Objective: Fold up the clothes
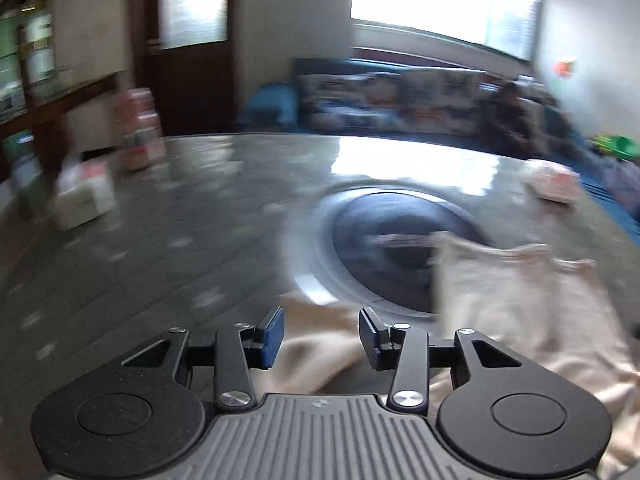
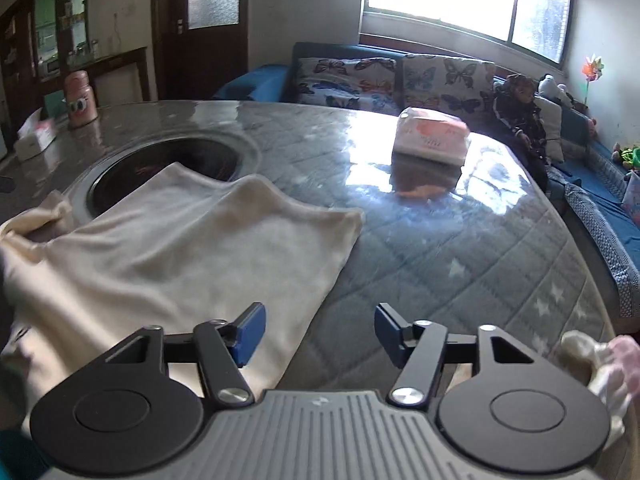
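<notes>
A cream-coloured garment lies spread on the round grey quilted table, its far edge over the dark round recess in the table's middle. In the left wrist view, which is blurred, the same cream garment fills the lower right and runs under the fingers. My left gripper is open above a fold of the cloth, with nothing between its blue pads. My right gripper is open too, hovering over the garment's right edge and the bare table beside it.
A pink-and-white tissue pack sits on the far side of the table. A pink bottle and a white box stand at the far left. A blue sofa with butterfly cushions runs behind, with a person seated on it. A hand shows at the lower right.
</notes>
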